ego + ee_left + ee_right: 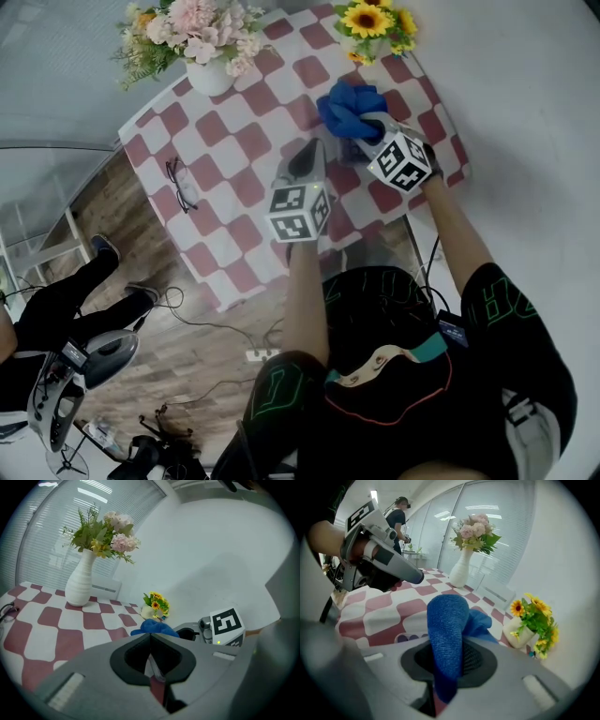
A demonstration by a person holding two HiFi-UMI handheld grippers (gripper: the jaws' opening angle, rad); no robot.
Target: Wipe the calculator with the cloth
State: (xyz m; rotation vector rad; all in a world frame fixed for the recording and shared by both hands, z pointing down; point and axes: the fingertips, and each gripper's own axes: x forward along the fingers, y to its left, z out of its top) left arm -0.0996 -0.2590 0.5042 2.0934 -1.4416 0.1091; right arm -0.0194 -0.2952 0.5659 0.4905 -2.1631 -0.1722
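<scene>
Your right gripper (446,663) was clamped on the blue cloth (447,620), with one fold standing up out of the jaws and the rest bunched ahead. Your left gripper (150,641) had its jaws pinched together with nothing in them, and hung just beside the right. The calculator (408,638) lay on the checked table (234,187), just under the cloth, only a keyed edge showing. I couldn't confirm contact. My read: cloth was picked up, wiping barely begun if at all, most of the face left.
</scene>
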